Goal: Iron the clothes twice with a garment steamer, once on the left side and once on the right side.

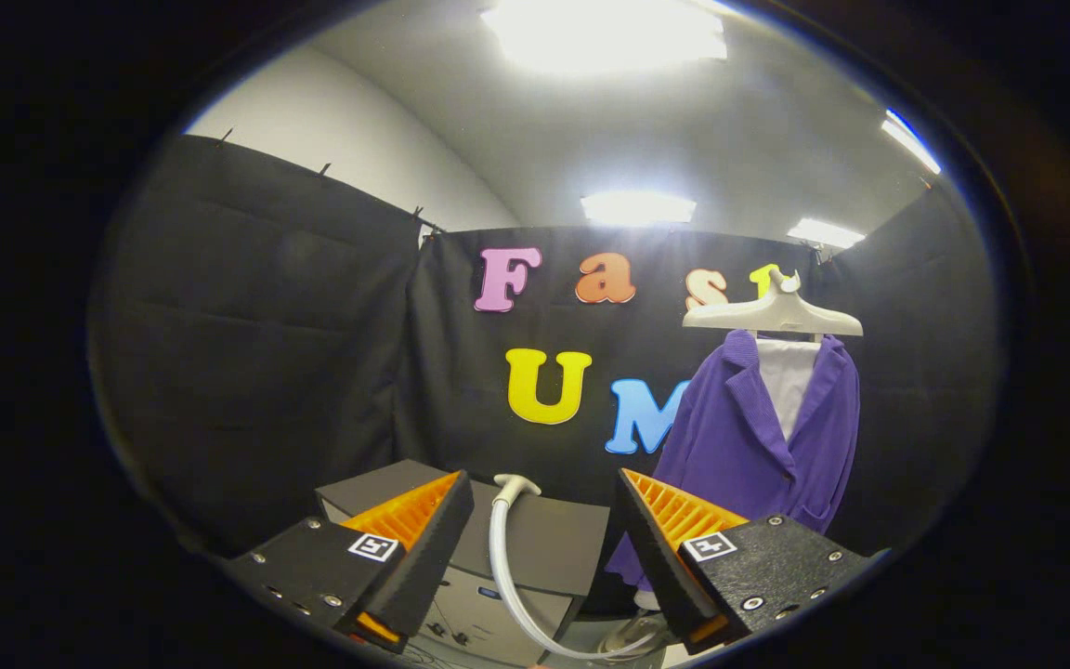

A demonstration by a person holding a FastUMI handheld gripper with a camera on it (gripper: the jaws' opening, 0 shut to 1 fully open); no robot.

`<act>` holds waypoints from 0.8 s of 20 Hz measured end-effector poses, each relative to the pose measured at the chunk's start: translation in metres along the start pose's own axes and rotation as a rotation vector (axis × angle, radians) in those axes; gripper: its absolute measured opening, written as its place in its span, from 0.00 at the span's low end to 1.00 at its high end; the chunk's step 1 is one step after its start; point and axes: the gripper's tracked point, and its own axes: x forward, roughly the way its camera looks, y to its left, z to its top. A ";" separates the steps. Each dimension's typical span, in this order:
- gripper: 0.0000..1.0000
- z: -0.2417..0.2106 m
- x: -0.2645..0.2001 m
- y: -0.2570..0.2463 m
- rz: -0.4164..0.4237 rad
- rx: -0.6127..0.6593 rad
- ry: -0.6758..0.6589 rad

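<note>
Gripper (542, 520) released, fingers spread wide, grasping nothing. Steamer head (515, 485) sits lower centre of frame, between and just beyond the fingers, hose (503, 567) curving down from it over the grey steamer unit (544, 544). Purple jacket (739, 437) hangs on a white hanger (772, 314) at right. Step looks like reach-for-steamer, no ironing begun. Next move calls for advancing and closing on the head.

One purple jacket (749, 437), one hanger (773, 314), one steamer hose (502, 567), one grey cabinet (544, 548), two fingers (414, 539), spread, empty.

Purple jacket (749, 437) over white shirt (788, 381); cream hanger (773, 316), white hose (502, 567).
</note>
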 end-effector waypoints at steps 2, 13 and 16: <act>0.95 -0.012 0.033 0.001 -0.011 0.053 0.051; 0.94 -0.094 0.229 0.031 -0.093 0.239 0.411; 0.94 -0.125 0.261 0.042 -0.099 0.272 0.530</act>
